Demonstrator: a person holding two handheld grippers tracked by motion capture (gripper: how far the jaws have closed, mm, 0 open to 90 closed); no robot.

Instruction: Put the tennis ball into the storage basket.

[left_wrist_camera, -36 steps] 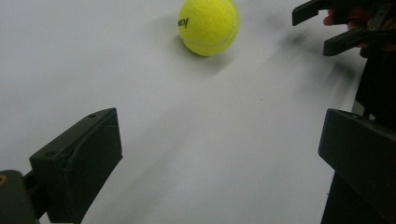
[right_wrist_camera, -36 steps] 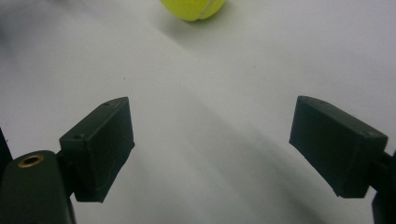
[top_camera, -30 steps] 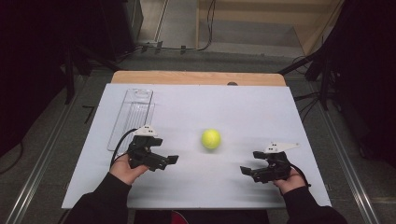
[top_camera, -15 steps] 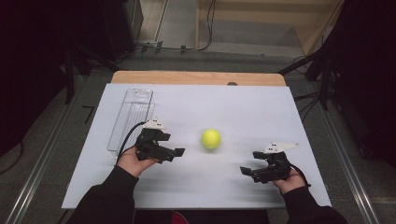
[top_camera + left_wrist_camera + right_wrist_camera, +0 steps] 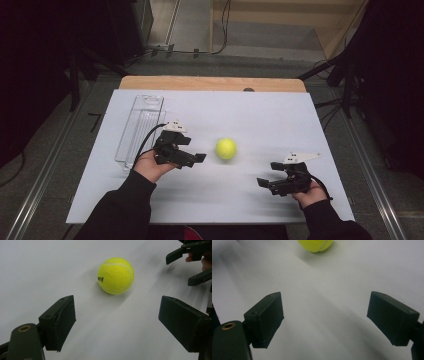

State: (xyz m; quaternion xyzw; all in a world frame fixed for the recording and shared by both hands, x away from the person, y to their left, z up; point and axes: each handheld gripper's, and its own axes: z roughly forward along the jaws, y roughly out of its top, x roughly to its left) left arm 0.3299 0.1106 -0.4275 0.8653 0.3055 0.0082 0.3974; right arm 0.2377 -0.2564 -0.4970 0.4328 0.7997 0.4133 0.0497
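One fuzzy yellow-green tennis ball (image 5: 226,148) rests near the middle of the white tabletop (image 5: 280,120), touched by nothing. It lies just right of the left gripper (image 5: 198,158), straight ahead of its fingers (image 5: 60,320), which have just been closing partway and stand released with nothing between them. The right gripper (image 5: 264,183), also released and empty, sits nearer the person and farther off. A clear plastic tray (image 5: 141,125) lies far left.

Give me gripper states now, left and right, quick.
Left gripper: open, holding nothing; its jaws have just been closing, tennis ball ahead of them, untouched.
Right gripper: open, holding nothing, well short of the ball.
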